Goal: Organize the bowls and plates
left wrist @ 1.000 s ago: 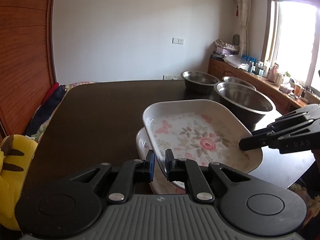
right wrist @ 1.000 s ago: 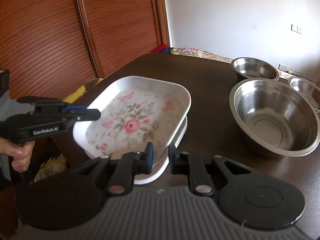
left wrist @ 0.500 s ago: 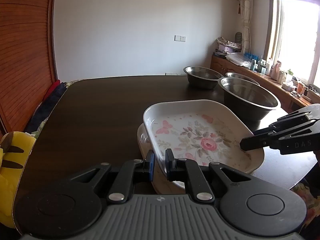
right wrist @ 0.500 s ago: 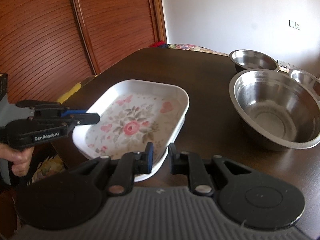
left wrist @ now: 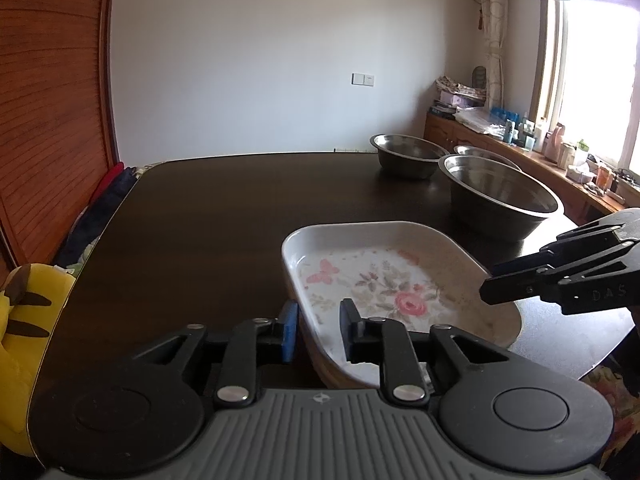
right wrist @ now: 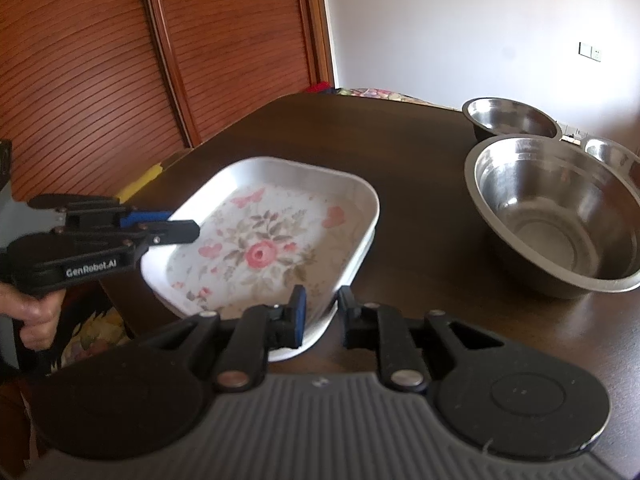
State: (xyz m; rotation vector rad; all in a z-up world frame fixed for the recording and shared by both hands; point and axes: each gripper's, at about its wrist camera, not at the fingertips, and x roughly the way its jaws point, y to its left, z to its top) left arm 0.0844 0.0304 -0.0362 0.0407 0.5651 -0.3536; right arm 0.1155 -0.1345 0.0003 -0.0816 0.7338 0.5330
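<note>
**Floral dish let go on the left, right jaws at its rim**

On the dark wooden table (left wrist: pixel 224 216), near its front edge, sits a white rectangular floral dish (left wrist: pixel 384 280), nested on a second white dish below it; only a sliver of the lower one shows under the rim. Left gripper (left wrist: pixel 319 330) has just been opening: its jaws now stand a little apart, straddling the dish's near-left rim, and its blue pad (left wrist: pixel 289 332) stands clear of the outer wall. Nothing is clamped. Right gripper (right wrist: pixel 321 312) sits at the opposite rim, jaws narrow, rim between them; the view is blurred there, so cannot tell if the pads press on it. Hand (right wrist: pixel 30 314) grips the left tool's handle in the right wrist view.

Large steel bowl (right wrist: pixel 560 216) stands to the right of the dish, apart from it. Medium steel bowl (right wrist: pixel 510 118) is behind it, and a small steel bowl (right wrist: pixel 606 152) is partly hidden by the large bowl's rim. Yellow plush toy (left wrist: pixel 24 320) lies off the table's left edge.
</note>
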